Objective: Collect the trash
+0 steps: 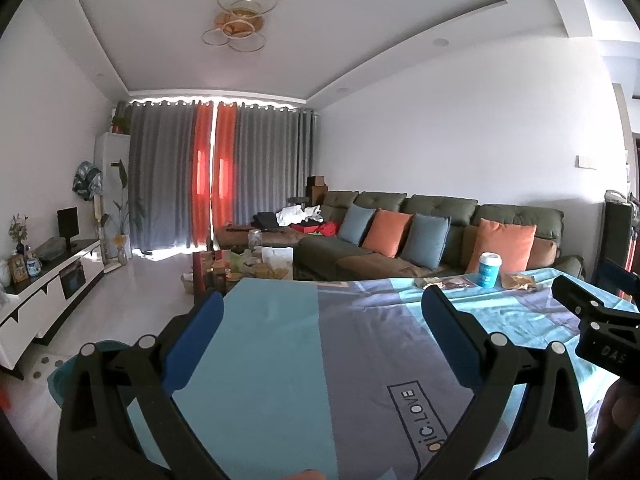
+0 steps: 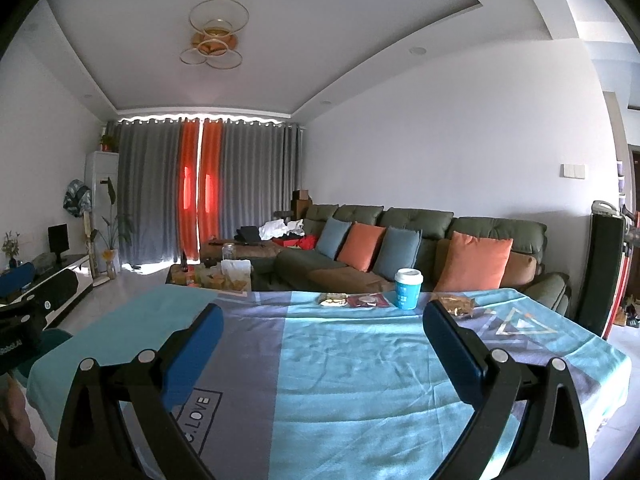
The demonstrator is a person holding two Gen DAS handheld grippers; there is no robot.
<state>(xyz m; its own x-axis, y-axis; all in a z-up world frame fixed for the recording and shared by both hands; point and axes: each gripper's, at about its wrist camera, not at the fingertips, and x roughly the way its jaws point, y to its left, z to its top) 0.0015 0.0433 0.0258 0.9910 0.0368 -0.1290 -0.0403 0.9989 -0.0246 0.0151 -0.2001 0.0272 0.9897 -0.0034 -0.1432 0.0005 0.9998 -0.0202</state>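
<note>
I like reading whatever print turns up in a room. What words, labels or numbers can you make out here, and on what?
"gic.LOVE", boxed, start cut off: on the blue and grey tablecloth.
"DAS": on the right hand-held gripper.
White lettering, cut off and unreadable: on the left hand-held gripper.
White print on the blue paper cup: too small to read.
Print on the dark red wrapper: too blurred.

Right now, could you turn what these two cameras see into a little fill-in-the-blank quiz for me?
1. The paper cup on the blue tablecloth has a ____ lid.
2. Both the left gripper and the right gripper have their jaws ____, holding nothing.
3. The snack wrappers lie at the table's ____ edge, near the cup.
4. Behind the table stands a green ____ with orange and blue cushions.

Missing words: white; open; far; sofa
</note>
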